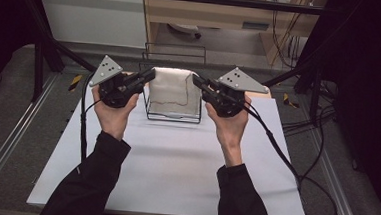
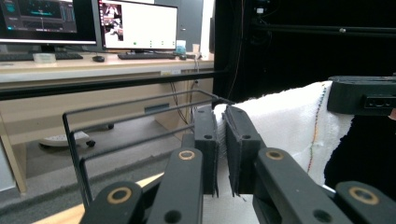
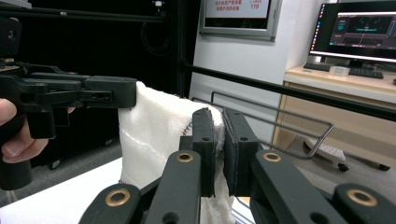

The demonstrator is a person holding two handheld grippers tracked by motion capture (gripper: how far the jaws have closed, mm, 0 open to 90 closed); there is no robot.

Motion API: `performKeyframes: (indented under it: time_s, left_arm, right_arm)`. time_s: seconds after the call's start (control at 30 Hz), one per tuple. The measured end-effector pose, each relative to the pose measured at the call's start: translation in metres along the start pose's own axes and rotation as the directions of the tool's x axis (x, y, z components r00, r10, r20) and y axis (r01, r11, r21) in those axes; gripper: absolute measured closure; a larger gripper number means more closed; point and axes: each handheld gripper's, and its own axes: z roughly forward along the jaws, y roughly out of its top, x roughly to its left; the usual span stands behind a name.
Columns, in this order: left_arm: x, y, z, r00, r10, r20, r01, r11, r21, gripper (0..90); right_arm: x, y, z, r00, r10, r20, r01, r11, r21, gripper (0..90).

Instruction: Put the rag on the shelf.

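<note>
Here I see the white towel point(image 1: 172, 89) hanging over a black wire rack point(image 1: 173, 117) at the far middle of the white table point(image 1: 174, 171). The towel has a thin coloured stitch line near its edge. My left gripper point(image 1: 147, 77) comes to the towel from its left side, and my right gripper point(image 1: 198, 81) comes from its right side, so the towel is between the two, at its upper corners.

In the left gripper view, the left gripper point(image 2: 223, 140) has its jaws pressed nearly together on the top edge of the towel point(image 2: 285, 126), with white cloth showing in the narrow gap between them. The wire rack point(image 2: 121, 135) stands just beside, to the left in that view, and the right gripper point(image 2: 362, 95) touches the far end of the towel.

In the right gripper view, the right gripper point(image 3: 220, 144) is also pinching the towel point(image 3: 149, 135) at its top edge, jaws close on the cloth. The left gripper point(image 3: 116, 95) holds the other corner there, with a hand point(image 3: 16, 135) behind it.

Both hands hold the grippers raised above the table.
</note>
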Motion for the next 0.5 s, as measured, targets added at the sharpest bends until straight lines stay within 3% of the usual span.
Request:
performKeyframes:
  time_s: [0.5]
  left_arm:
    - [0.007,0.023,0.01,0.9996,0.015,-0.025,-0.016,0.9994,-0.031,83.5]
  right_arm:
    - [-0.009,0.02,0.009,0.9996,-0.019,0.019,0.019,0.999,-0.03,84.5]
